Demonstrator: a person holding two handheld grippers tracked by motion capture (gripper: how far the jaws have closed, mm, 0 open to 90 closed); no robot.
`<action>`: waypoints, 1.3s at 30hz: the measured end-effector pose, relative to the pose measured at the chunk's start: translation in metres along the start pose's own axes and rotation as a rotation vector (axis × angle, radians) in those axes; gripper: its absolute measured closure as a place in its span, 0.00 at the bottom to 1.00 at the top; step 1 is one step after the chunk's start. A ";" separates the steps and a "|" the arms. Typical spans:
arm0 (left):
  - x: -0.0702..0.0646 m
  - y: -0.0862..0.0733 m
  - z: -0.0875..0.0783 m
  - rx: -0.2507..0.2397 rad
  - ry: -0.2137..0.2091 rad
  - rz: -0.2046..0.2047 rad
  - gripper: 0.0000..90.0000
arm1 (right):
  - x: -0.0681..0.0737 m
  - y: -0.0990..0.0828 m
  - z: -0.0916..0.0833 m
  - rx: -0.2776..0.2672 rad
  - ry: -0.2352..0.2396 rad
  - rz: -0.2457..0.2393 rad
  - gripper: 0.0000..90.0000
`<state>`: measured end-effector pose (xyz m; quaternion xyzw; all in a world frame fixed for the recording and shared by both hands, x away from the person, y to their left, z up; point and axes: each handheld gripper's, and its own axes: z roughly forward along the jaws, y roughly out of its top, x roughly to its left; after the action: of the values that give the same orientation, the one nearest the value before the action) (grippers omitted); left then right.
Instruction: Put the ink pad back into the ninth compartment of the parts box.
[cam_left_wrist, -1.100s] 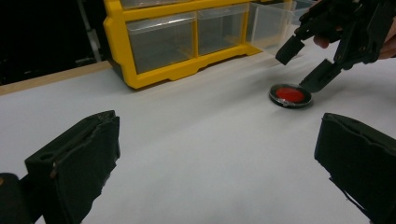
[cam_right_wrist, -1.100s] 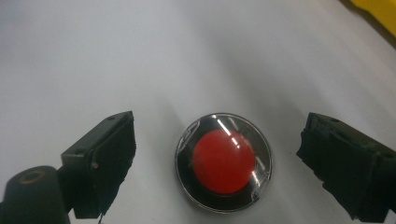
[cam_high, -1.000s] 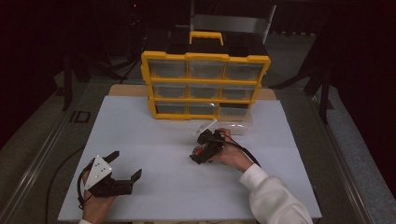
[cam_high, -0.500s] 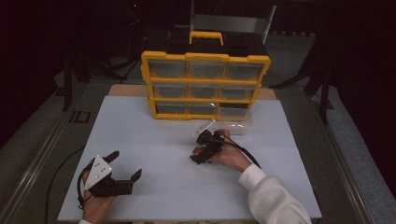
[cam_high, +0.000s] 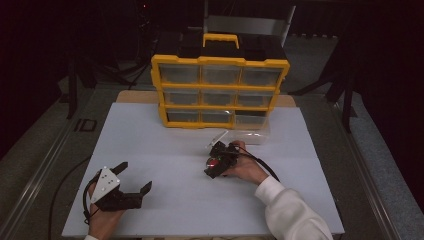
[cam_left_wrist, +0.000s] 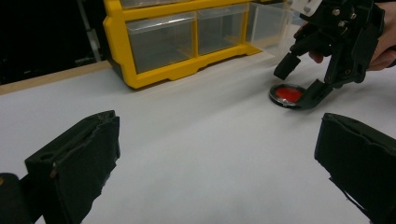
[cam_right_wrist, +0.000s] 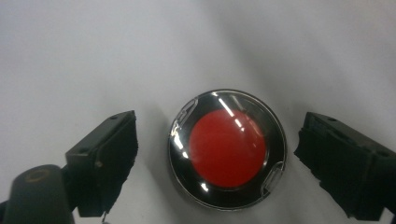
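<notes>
A small round tin (cam_right_wrist: 227, 148) with a red centre and a shiny dark rim lies flat on the white table top (cam_high: 165, 150). My right gripper (cam_right_wrist: 224, 156) points down at it, open, with one jaw on each side and a gap to each. The high view has that gripper (cam_high: 215, 161) mid-table, held by a hand in a white sleeve. From the left gripper view the tin (cam_left_wrist: 286, 94) lies under the right gripper (cam_left_wrist: 299, 84). My left gripper (cam_high: 135, 176) rests open at the front left, nothing between its jaws.
A yellow drawer organiser (cam_high: 220, 62) with clear drawers stands at the back of the table. Its bottom right drawer (cam_high: 251, 122) is pulled out toward the tin. The table's front edge runs just below my left hand.
The right gripper has edged slightly left and down over the tin. The left gripper has not moved.
</notes>
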<state>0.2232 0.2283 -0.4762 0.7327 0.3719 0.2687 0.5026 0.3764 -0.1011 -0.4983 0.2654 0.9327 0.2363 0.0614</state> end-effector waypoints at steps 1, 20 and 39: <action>0.000 0.000 0.000 0.000 0.000 0.000 0.00 | 0.000 0.000 0.001 0.003 -0.004 0.000 0.14; 0.000 0.000 0.000 0.000 0.000 0.003 0.00 | -0.004 -0.003 0.003 0.066 -0.008 0.022 0.32; 0.000 0.000 0.000 0.000 0.002 0.003 0.00 | -0.003 -0.003 0.001 0.073 0.007 0.010 0.33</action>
<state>0.2230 0.2284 -0.4759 0.7330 0.3714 0.2701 0.5017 0.3776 -0.1040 -0.5003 0.2714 0.9395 0.2035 0.0472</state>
